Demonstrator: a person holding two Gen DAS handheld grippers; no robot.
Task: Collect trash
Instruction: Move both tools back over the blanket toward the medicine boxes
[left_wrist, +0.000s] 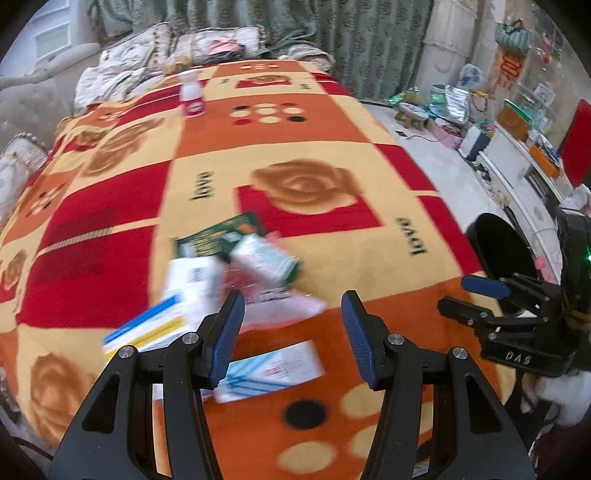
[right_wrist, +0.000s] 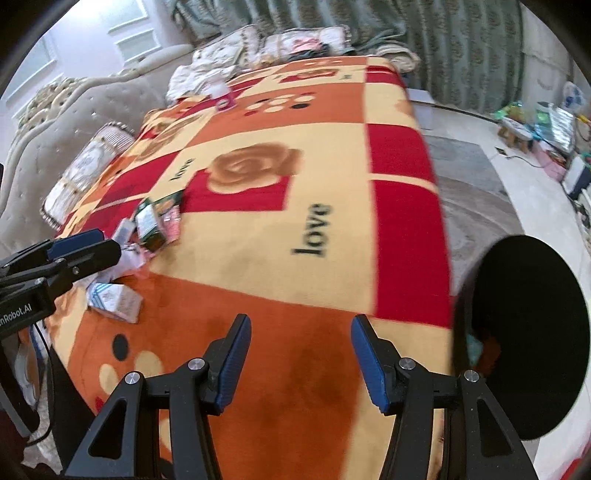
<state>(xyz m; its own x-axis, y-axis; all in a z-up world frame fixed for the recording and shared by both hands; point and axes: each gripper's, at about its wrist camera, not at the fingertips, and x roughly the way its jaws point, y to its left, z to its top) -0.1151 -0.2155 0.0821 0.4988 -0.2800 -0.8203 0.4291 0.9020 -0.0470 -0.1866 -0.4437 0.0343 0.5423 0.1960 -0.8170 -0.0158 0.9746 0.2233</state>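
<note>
A heap of trash lies on the orange and red blanket (left_wrist: 295, 133): a green and white carton (left_wrist: 266, 260), a flat green packet (left_wrist: 221, 236), a white box (left_wrist: 192, 280), a blue and yellow box (left_wrist: 147, 332), pink wrappers (left_wrist: 284, 306) and a white and blue box (left_wrist: 273, 369). My left gripper (left_wrist: 293, 334) is open and empty, just above the heap's near side. My right gripper (right_wrist: 301, 363) is open and empty over bare blanket (right_wrist: 314, 229), next to the black bin (right_wrist: 528, 332). The heap (right_wrist: 155, 225) shows at its left.
A white bottle with a pink label (left_wrist: 192, 98) stands far back on the blanket. Pillows and bedding (left_wrist: 147, 55) lie beyond it. The black bin (left_wrist: 498, 254) stands off the bed's right edge. Clutter and a white cabinet (left_wrist: 517, 155) line the floor at right.
</note>
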